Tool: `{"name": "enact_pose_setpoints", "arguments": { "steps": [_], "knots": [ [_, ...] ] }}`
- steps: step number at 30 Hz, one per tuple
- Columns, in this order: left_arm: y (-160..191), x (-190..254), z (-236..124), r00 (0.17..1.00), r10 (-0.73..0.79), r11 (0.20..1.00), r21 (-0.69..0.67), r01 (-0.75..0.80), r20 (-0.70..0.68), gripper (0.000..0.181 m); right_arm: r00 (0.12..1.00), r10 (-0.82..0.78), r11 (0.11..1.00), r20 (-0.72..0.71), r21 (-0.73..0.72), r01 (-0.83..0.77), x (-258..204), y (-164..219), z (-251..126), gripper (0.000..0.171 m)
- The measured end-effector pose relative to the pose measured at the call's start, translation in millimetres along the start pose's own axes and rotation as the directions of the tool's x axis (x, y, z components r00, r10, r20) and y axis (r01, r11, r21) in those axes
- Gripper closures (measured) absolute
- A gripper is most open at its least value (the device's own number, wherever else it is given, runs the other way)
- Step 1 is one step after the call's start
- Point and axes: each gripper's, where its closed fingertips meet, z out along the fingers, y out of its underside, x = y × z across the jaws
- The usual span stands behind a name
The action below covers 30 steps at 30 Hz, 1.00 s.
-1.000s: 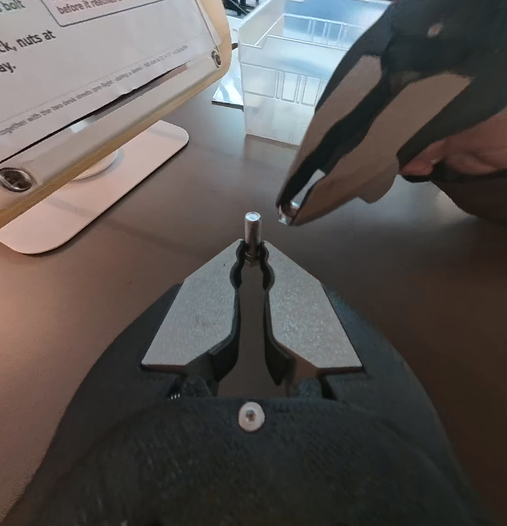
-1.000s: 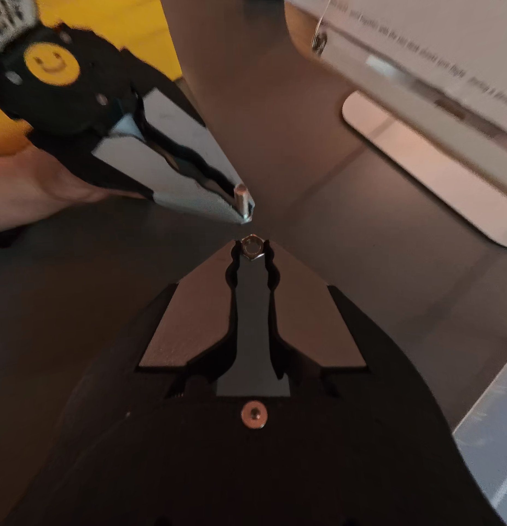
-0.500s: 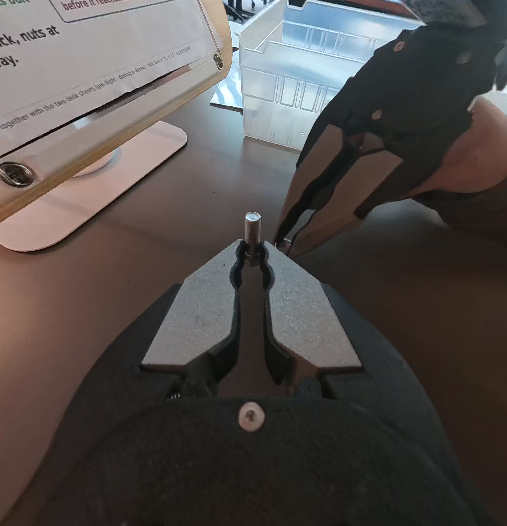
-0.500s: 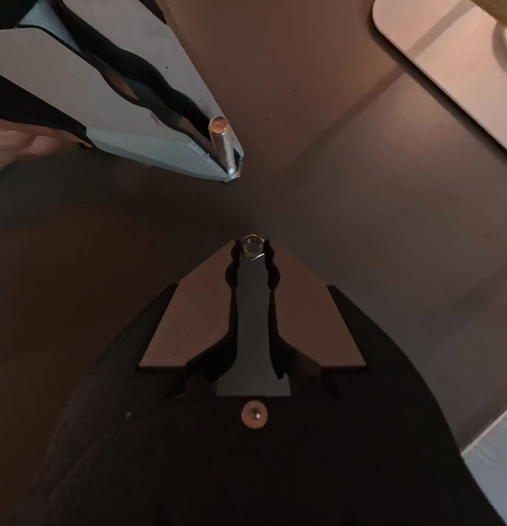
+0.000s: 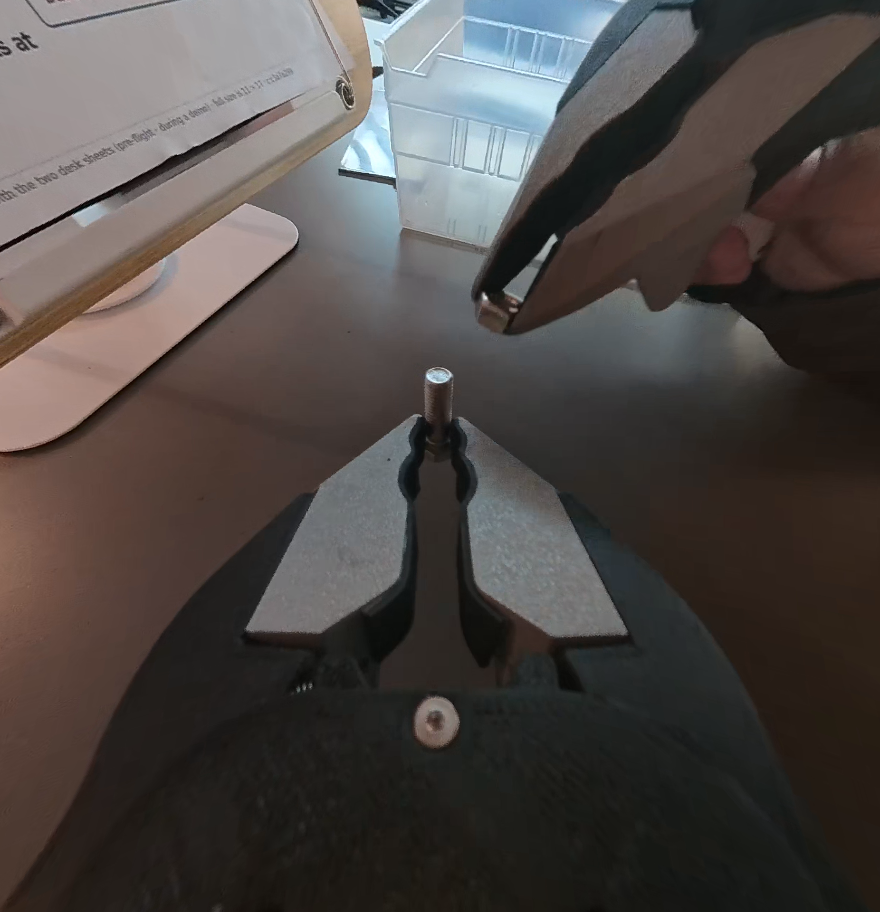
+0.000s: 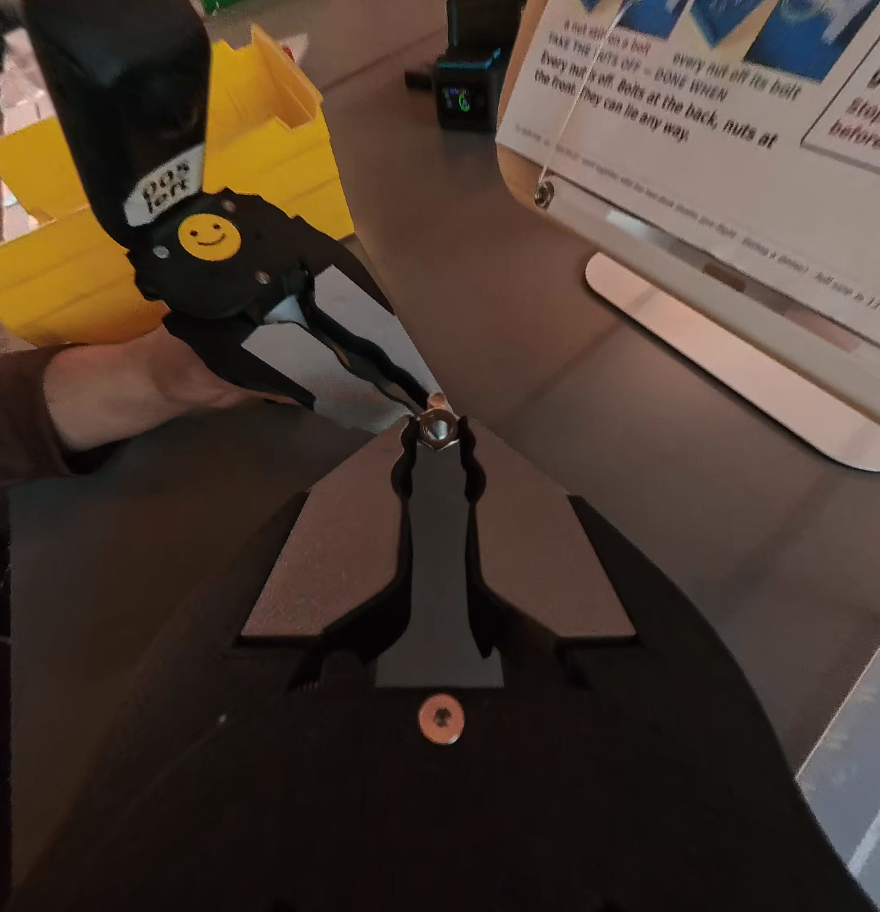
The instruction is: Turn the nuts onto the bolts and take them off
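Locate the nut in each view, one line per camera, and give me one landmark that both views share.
Left wrist view: the nut sits right of centre in the upper half, pinched at the tips of the right gripper, clear of the bolt.
Right wrist view: the nut sits at centre, just above mid-height, between that gripper's own fingertips.
Shared landmark: the white base of the sign stand.

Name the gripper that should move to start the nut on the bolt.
Right. The right gripper holds the nut free in the air, apart from the bolt, which the left gripper grips upright by its head.
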Motion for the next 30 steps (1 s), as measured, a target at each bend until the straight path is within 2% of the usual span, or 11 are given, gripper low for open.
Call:
{"name": "enact_pose_setpoints", "arguments": {
  "steps": [1, 6, 19, 30],
  "knots": [
    [0.2, 1.0, 0.5, 1.000, 0.003, 1.000, -0.003, -0.003, -0.003, 0.173, 1.000, -0.008, 1.000, -0.002, 0.014, 0.008, -1.5, -3.2, -1.7, 0.158],
    [-0.4, 7.5, 2.4, 1.000, 0.014, 1.000, -0.004, -0.015, -0.026, 0.173, 1.000, -0.021, 0.999, 0.011, 0.032, 0.021, -8.0, -8.5, -3.7, 0.158],
    [-1.3, 18.7, 6.2, 0.997, 0.060, 0.998, -0.006, -0.060, -0.042, 0.173, 0.996, -0.082, 0.993, -0.043, -0.090, 0.078, -6.3, 11.6, 11.4, 0.158],
    [0.3, 26.0, 7.8, 0.992, 0.106, 0.994, -0.015, -0.107, -0.062, 0.173, 0.991, -0.129, 0.981, -0.047, -0.155, 0.120, -9.7, 17.1, 7.3, 0.158]
  ]
}}
